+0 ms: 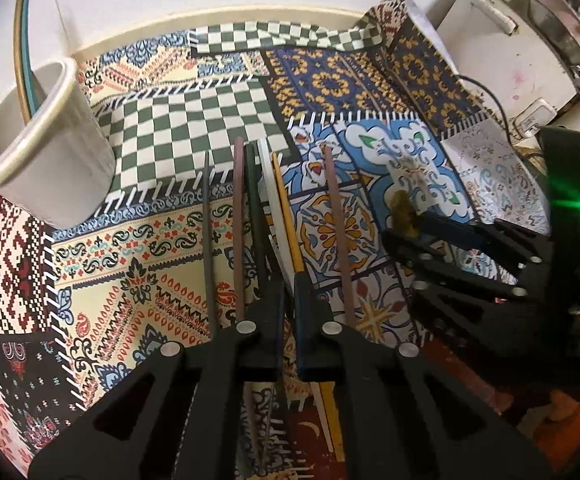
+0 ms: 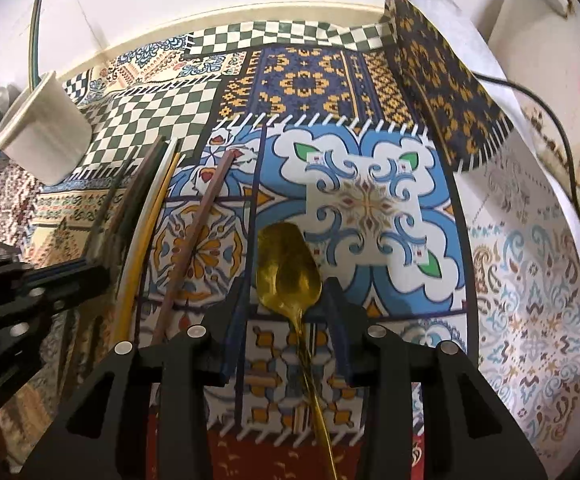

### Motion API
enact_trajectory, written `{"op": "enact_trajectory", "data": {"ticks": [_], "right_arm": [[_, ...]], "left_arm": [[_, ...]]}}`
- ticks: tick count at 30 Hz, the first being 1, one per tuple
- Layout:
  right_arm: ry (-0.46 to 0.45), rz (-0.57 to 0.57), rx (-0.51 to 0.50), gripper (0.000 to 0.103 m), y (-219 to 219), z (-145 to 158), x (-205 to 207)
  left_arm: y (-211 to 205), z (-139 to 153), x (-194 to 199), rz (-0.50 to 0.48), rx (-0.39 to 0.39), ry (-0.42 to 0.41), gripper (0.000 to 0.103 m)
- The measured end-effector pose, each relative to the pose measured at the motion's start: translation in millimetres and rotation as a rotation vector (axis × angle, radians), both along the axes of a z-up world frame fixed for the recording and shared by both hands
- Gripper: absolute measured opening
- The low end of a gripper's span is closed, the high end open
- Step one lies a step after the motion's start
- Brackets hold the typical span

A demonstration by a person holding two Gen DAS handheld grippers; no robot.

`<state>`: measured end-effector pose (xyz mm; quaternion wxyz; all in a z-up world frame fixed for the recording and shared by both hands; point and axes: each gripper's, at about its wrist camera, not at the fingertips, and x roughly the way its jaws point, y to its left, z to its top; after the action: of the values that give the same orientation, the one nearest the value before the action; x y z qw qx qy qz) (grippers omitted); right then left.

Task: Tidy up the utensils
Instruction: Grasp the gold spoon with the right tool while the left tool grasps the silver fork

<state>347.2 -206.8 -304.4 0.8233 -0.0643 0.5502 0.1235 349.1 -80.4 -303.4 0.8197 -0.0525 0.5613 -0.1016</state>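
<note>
Chopsticks point(image 1: 274, 208) clenched in left gripper point(image 1: 290, 300); right gripper point(image 2: 286, 300) (jaws apart) straddles gold spoon point(image 2: 288, 268).

Home kitchen/dining corner — desk under a patchwork-print oilcloth point(image 2: 369, 200), white tiled wall behind. Chopsticks point(image 2: 158, 216) left of the right claw point(image 2: 286, 300), utensil cup point(image 2: 46, 132) far left w/ gold spoon point(image 2: 288, 272) btwn fingers; white appliance point(image 1: 501, 52) + cords upper right.

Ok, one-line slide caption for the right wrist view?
Right gripper, jaws open around a gold spoon lying on the patterned cloth; chopsticks and cup lie further left.
</note>
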Motion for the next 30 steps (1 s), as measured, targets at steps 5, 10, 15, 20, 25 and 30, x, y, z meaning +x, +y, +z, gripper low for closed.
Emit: {"op": "enact_trajectory", "data": {"ticks": [5, 10, 15, 20, 25, 30], "right_arm": [[-0.014, -0.001, -0.003, 0.032, 2.5, 0.5, 3.0], [0.008, 0.003, 0.027, 0.031, 1.7, 2.1, 3.2], [-0.013, -0.019, 0.072, 0.031, -2.0, 15.4, -6.9], [-0.075, -0.016, 0.098, 0.031, -3.2, 43.8, -24.7], [-0.140, -0.016, 0.130, 0.031, -5.6, 73.0, -38.6], [-0.183, -0.020, 0.154, 0.031, -5.9, 93.8, -49.6]], "left_arm": [[2.9, 14.2, -9.3, 0.006, -0.017, -0.032, 0.002], [5.3, 27.4, -17.9, 0.009, -0.031, -0.062, 0.002], [8.2, 43.3, -29.6, 0.017, -0.046, -0.101, 0.002], [12.9, 61.2, -43.3, 0.024, -0.064, -0.144, 0.001], [17.8, 79.0, -56.3, 0.030, -0.069, -0.188, 0.001], [25.0, 94.5, -71.0, 0.036, -0.072, -0.227, 0.000]]}}
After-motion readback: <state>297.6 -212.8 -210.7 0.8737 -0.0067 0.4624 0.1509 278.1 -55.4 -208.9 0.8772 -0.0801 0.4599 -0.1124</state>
